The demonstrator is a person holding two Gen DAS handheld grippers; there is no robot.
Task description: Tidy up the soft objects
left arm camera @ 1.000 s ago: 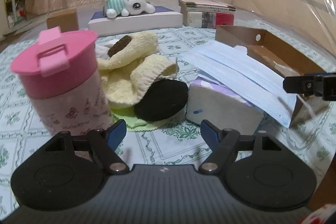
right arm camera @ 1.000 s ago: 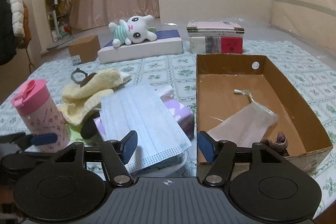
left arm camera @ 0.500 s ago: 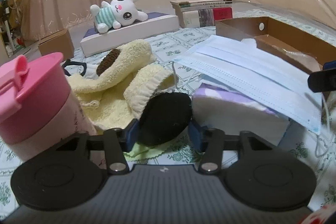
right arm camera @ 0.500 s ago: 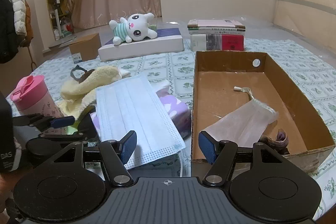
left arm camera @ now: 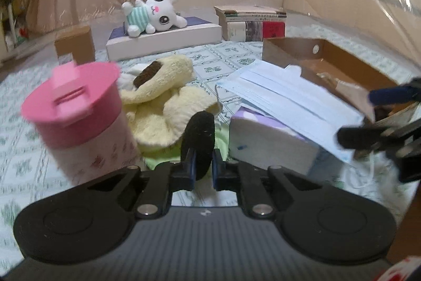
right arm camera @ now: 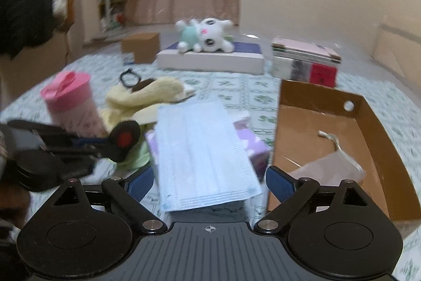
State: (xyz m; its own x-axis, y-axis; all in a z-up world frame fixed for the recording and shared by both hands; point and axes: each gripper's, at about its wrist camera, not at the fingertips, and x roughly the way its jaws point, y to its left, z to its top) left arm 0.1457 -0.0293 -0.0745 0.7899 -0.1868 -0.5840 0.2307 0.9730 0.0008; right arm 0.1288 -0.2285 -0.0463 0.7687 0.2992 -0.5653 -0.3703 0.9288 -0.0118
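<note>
My left gripper (left arm camera: 202,165) has its jaws closing on a black round pad (left arm camera: 198,138), which stands on edge with both pads pressed against it. The right wrist view shows a red spot on that pad's (right arm camera: 123,138) other face. Behind it lie yellow knit socks (left arm camera: 163,96) on a green cloth (left arm camera: 158,159). A light-blue face mask (right arm camera: 202,154) is draped over a purple tissue pack (right arm camera: 252,144). My right gripper (right arm camera: 209,181) has its jaws opening, with the mask's near end between the fingers and untouched.
A pink lidded cup (left arm camera: 79,109) stands close on the left of the socks. An open cardboard box (right arm camera: 379,138) holding a white pouch sits to the right. At the back are a plush toy (left arm camera: 155,15), stacked books (left arm camera: 252,23), a small carton (left arm camera: 75,44) and black glasses (right arm camera: 129,77).
The left gripper moved in on the black pad and closed on it; the pad now stands on edge. The right gripper's fingers spread wider around the mask and the view rolled.
</note>
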